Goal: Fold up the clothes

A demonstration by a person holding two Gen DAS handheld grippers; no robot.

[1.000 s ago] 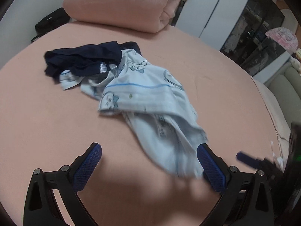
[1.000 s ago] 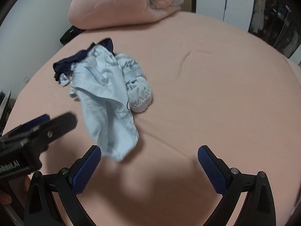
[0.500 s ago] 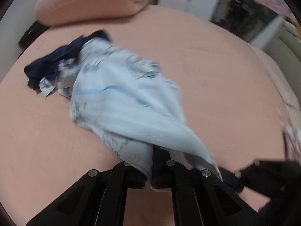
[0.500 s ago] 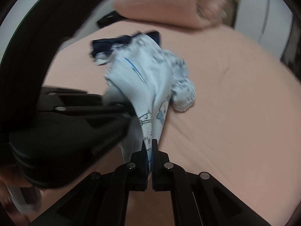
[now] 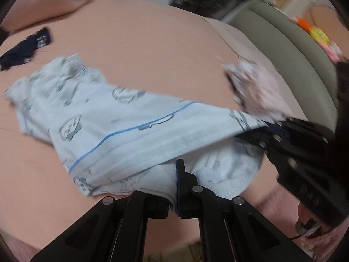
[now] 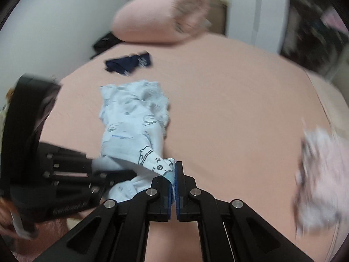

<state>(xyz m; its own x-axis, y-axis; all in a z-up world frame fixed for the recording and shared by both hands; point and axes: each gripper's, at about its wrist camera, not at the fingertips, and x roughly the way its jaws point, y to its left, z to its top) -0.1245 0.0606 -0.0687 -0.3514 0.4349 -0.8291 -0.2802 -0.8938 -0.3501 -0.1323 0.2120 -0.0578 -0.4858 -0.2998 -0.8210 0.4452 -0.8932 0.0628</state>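
Observation:
A light blue printed garment [image 5: 113, 128] with a blue stripe is stretched over the pink bed sheet [image 5: 141, 50]. My left gripper [image 5: 175, 174] is shut on its near hem. My right gripper [image 6: 174, 174] is shut on another part of the same garment [image 6: 133, 120]; it also shows in the left wrist view [image 5: 274, 131] at the right, and the left gripper shows in the right wrist view [image 6: 113, 174]. A dark navy garment [image 5: 26, 45] lies apart on the sheet, also in the right wrist view [image 6: 128, 63].
A rolled pink blanket [image 6: 161, 19] lies at the bed's far end. A pale pink patterned garment [image 6: 320, 181] lies near the bed's right edge, also in the left wrist view [image 5: 255, 89]. A grey-green sofa [image 5: 283, 50] stands beyond the bed. White wardrobe doors [image 6: 257, 6] stand behind.
Both grippers closed on the light blue garment and pulled it toward me, away from the navy garment, spreading it between them. Both views are blurred by motion.

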